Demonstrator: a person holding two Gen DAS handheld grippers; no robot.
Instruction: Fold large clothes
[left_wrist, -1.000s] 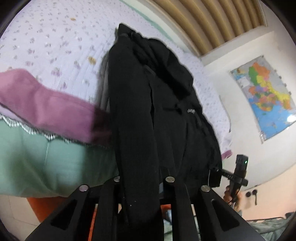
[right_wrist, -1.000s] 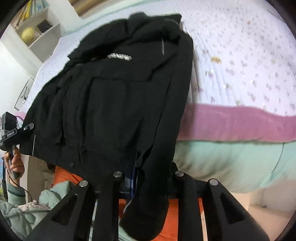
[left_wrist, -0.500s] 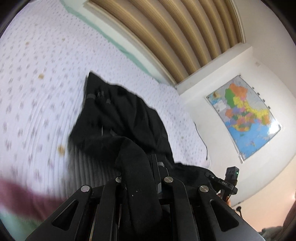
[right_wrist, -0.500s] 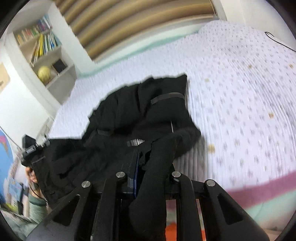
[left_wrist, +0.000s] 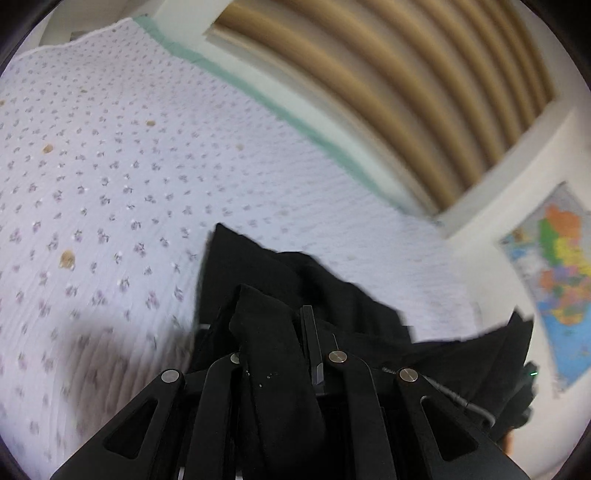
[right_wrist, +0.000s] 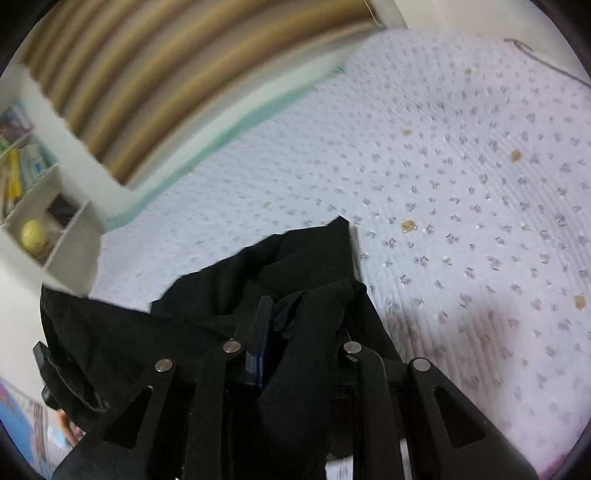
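A large black jacket (left_wrist: 332, 295) lies bunched on the bed, folded toward me. My left gripper (left_wrist: 280, 325) is shut on a fold of its black cloth, which drapes back between the fingers. My right gripper (right_wrist: 295, 317) is shut on another fold of the same jacket (right_wrist: 280, 266). The jacket hangs slack between the two grippers and its far edge rests on the bedspread. The right gripper shows faintly at the right edge of the left wrist view, half hidden by cloth.
The bed has a white bedspread with small purple flowers (left_wrist: 110, 177), also in the right wrist view (right_wrist: 461, 184). A ribbed tan headboard (left_wrist: 388, 81) stands behind. A coloured map (left_wrist: 557, 273) hangs on the wall. A white bookshelf (right_wrist: 40, 206) stands at left.
Both grippers have swung forward and up over the bed, carrying the jacket's near edge toward the headboard. The jacket has gone from hanging over the bed's side to bunched on top.
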